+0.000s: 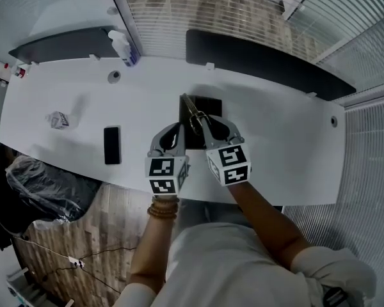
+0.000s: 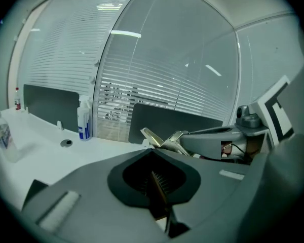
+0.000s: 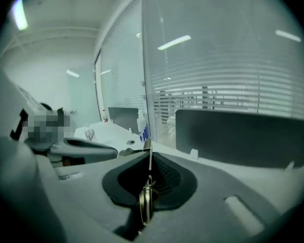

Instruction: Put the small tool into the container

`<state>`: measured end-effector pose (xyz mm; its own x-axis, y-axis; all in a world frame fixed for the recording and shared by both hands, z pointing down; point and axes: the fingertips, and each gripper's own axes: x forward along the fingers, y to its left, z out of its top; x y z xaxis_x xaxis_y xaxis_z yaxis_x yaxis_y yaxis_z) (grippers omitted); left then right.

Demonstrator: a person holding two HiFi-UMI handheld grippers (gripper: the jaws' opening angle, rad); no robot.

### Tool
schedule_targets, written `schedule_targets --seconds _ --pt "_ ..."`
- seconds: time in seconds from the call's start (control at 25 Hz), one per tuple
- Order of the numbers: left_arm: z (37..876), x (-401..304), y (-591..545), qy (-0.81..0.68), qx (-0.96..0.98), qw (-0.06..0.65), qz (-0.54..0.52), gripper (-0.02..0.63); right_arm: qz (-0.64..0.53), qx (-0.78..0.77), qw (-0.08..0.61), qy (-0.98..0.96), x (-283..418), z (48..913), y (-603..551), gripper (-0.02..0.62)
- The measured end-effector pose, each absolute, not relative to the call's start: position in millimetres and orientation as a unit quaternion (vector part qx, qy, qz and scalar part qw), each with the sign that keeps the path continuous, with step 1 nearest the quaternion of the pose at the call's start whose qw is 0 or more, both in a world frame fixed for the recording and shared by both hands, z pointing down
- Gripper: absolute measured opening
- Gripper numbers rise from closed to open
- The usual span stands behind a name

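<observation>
A black box-shaped container [image 1: 209, 106] lies on the white desk [image 1: 275, 152], just ahead of both grippers. My right gripper [image 1: 202, 121] is shut on the small tool [image 1: 191, 110], a thin metal clipper-like piece. It holds the tool tilted over the container's left half. The right gripper view shows the tool [image 3: 146, 194] edge-on in the closed seam of the right gripper [image 3: 148, 186]. My left gripper [image 1: 178, 130] is at the container's left edge. Its jaws [image 2: 159, 186] are shut with a thin brown edge between them, apparently the container's wall. The tool [image 2: 160, 138] shows beyond them.
A black phone [image 1: 112, 144] lies left of the grippers, and a small clear bottle [image 1: 57, 119] farther left. A spray bottle [image 1: 123, 48] and a round desk grommet [image 1: 114, 76] are at the back. Dark divider panels [image 1: 262, 59] line the far edge. A black bag [image 1: 45, 184] sits off the desk's near left.
</observation>
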<state>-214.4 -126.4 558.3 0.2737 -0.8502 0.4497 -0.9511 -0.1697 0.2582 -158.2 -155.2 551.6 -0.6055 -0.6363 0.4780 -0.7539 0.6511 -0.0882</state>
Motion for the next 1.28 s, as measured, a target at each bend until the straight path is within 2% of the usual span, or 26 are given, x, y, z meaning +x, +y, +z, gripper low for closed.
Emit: schedule_targets --seconds 0.16,0.56,0.88,1.28 --pt "566.0 -218.3 -129.2 -0.591 0.758 0.253 0.105 0.003 0.297 0.401 0.16 -0.852 -155.8 578.9 -162.6 0.008" --pt "578.3 -223.3 -131.3 -0.589 0.756 0.263 0.112 0.003 0.462 0.42 0.076 -0.777 -158.7 609.5 -167.8 0.008" --pt "588.0 -230.5 -129.2 -0.585 0.755 0.271 0.118 0.003 0.479 0.45 0.063 -0.751 -162.3 621.5 -168.6 0.008" --pt "593.2 -236.4 -130.0 -0.583 0.756 0.275 0.117 0.003 0.473 0.464 0.092 -0.743 -167.6 639.8 -161.9 0.008"
